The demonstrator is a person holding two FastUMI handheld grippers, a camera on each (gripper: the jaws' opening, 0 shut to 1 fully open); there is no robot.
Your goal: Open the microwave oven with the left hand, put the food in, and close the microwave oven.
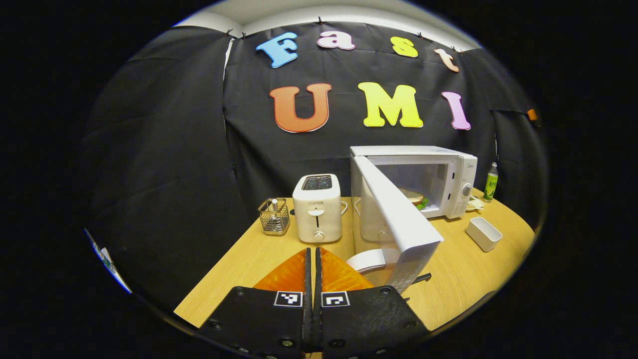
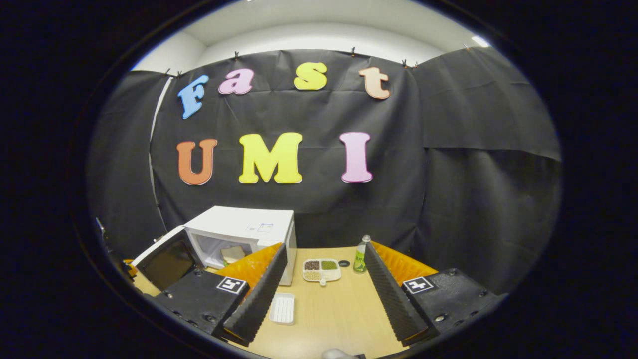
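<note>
On the tabletop (image 1: 249,259), nearest the camera in the left gripper view, the left gripper (image 1: 313,259) is clenched with its fingers together, grasping nothing, just before the microwave oven (image 1: 413,179). The microwave door (image 1: 398,219) stands open. The food (image 1: 412,196), a sandwich, lies inside the microwave cavity. A toaster (image 1: 317,207) stands beside the microwave, a wire basket (image 1: 274,217) beyond that. In the right gripper view, the right gripper (image 2: 321,279) is released, fingers spread wide, with a white tray (image 2: 282,307) and divided dish (image 2: 321,269) between them, near the microwave.
</note>
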